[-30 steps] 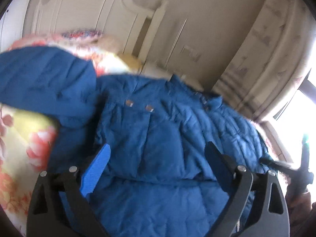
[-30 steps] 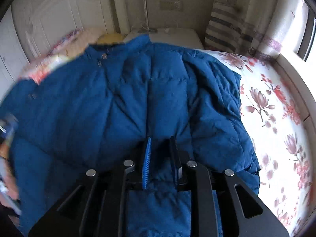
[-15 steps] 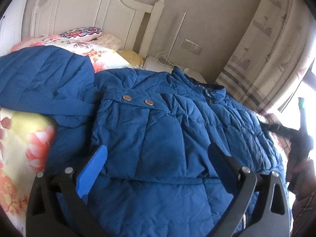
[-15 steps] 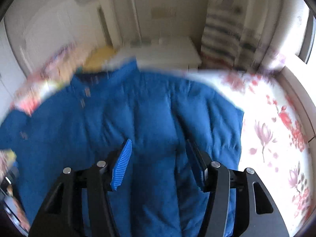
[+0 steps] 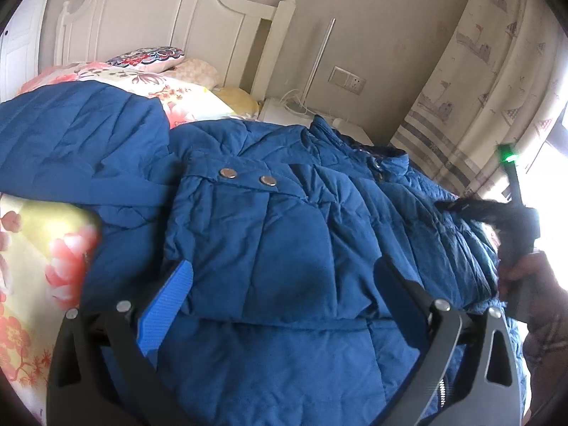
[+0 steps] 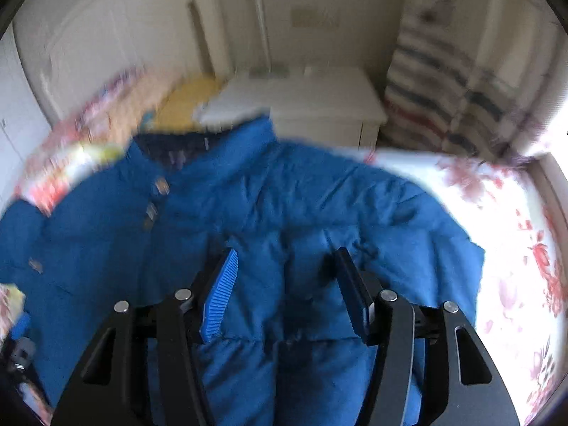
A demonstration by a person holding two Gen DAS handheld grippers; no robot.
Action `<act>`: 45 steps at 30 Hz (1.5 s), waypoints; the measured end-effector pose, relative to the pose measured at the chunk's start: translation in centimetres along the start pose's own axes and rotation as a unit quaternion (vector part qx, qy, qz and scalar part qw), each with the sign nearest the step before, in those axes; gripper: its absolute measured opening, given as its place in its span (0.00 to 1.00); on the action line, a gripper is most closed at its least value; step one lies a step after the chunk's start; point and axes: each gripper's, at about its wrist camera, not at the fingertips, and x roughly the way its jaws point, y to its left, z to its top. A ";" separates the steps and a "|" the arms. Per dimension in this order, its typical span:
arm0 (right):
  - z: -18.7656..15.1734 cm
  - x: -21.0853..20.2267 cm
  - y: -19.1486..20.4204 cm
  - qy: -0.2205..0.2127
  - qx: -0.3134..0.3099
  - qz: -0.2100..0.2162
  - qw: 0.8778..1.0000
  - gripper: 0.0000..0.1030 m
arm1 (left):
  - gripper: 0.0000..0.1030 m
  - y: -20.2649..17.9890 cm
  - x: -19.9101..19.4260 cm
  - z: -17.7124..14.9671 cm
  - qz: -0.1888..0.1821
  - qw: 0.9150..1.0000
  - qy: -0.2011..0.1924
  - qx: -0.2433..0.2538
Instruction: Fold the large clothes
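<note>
The big blue coat [image 5: 284, 241] lies spread on the flowery bed [image 5: 42, 248], with one part folded over its front and the hood [image 5: 78, 138] lying out at 10 o'clock. It is puffy, so that fold may spring back up. Your right gripper [image 6: 287, 291] is opening its fingers just above the coat, holding nothing. Your left gripper [image 5: 280, 305] hangs wide and empty too. If you grab only the top layer, the fold may slide apart.
</note>
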 end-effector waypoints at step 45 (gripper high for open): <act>-16.2 -8.3 3.7 -0.039 -0.032 0.006 0.999 0.95 | 0.97 23.3 -14.0 0.1 0.021 0.909 -0.176 -0.377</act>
